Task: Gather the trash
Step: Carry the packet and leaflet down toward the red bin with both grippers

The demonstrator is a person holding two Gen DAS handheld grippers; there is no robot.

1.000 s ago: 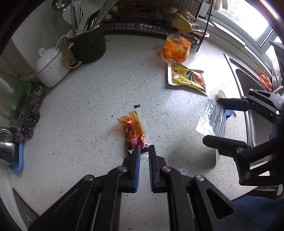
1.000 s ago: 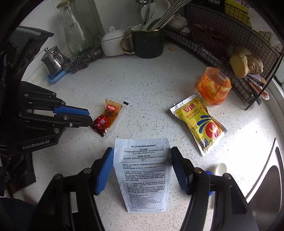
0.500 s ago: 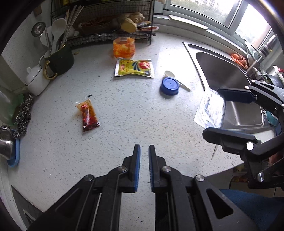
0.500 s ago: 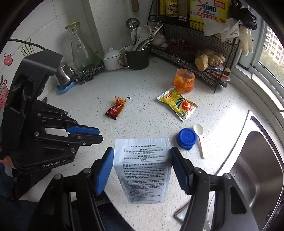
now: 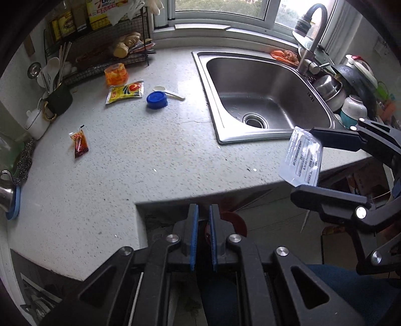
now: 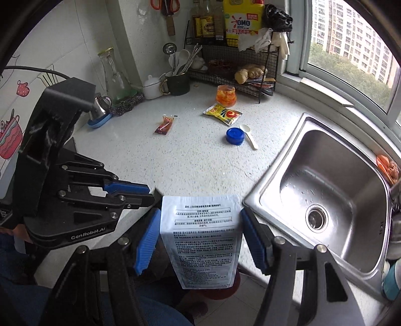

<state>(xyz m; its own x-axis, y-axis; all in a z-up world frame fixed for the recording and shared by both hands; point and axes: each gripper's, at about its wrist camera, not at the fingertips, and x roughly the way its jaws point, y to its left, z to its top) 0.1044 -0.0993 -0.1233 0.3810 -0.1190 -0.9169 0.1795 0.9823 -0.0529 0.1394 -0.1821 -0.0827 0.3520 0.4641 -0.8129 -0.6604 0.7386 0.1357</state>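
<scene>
Clamping a white printed pouch [image 6: 203, 235] by its two side edges, the right hand-held gripper [image 6: 200, 238] holds it off the tabletop [image 6: 190, 160], in front of the front left corner of the sink [image 6: 333, 200]. The right wrist view shows the pouch's text face flat on; the left wrist view shows the same pouch [image 5: 302, 160] only as a slanted sheet between the two black fingers at the sink's [image 5: 265, 95] near right corner.

The left hand-held gripper [image 5: 201, 238] has its blue pads together with nothing between them, out past the tabletop's [image 5: 150, 160] front edge, well to the near left of the sink. The right wrist view shows it [image 6: 147, 194] from the side, just left of the pouch.

More trash lies left of the sink: a blue cap [image 6: 235, 136] touching a white spoon [image 6: 249, 136], a yellow sachet [image 6: 223, 113] beyond them, an orange packet [image 6: 226, 95] further back, and a red sauce sachet [image 6: 164, 124] further left.

Only the left wrist view shows the tap [image 5: 309, 37] and the stacked pots and bowls [image 5: 348, 92] right of the sink. Only the right wrist view shows the bottles [image 6: 225, 17] on the wire rack [image 6: 233, 62] and the glass carafe [image 6: 114, 77].
</scene>
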